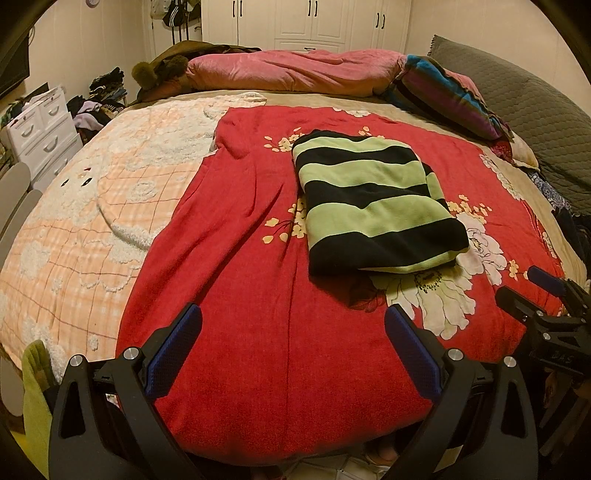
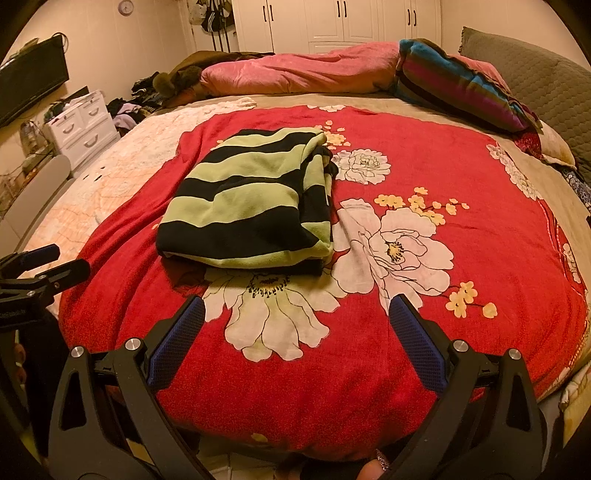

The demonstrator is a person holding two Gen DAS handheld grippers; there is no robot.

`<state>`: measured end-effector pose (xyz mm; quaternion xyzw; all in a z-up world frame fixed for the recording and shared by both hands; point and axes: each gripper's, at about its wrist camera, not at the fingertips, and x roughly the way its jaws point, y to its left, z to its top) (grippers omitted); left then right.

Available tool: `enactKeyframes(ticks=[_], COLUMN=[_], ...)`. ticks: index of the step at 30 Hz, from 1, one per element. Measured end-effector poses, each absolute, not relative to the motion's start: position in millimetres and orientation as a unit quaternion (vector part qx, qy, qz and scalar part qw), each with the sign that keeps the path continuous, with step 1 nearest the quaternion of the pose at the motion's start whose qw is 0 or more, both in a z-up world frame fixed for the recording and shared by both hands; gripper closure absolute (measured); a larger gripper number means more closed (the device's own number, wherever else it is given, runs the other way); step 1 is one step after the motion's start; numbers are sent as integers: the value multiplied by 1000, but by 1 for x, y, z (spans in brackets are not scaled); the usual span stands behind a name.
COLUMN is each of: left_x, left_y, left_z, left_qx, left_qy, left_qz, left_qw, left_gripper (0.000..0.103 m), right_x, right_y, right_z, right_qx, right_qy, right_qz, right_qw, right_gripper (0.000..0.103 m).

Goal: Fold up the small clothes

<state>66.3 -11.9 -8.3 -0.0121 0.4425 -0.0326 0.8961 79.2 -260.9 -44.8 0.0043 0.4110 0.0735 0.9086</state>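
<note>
Striped top point(image 1: 376, 201) looks folded on the red blanket point(image 1: 258, 332); both grippers, left gripper point(image 1: 293, 354) and right gripper point(image 2: 297, 345), hang wide and empty. I'd just square the edges gently.

Hardly any writing in this room can be read. The body of the right hand-held gripper point(image 1: 517, 288), seen at the edge of the left wrist view, carries a short pale marking, but its letters are too blurred to make out. The left hand-held gripper point(image 2: 55, 262), seen from the right wrist view, has a similar faint line of print low on its black frame, equally illegible. The round wall clock point(image 2: 126, 6) is too small to show numerals.
</note>
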Motion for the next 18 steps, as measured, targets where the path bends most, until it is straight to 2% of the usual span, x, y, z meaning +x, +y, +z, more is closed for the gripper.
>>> enactKeyframes(ticks=[18], left_x=[71], left_y=[-13], left_z=[-16], left_qx=[3], left_qy=[464], left_qz=[-12], left_qw=[886], left_gripper=[4], right_x=[82], right_y=[-265], right_z=[-49], right_qx=[7], right_qy=[417], right_qz=[62], right_qw=[907], right_gripper=[9])
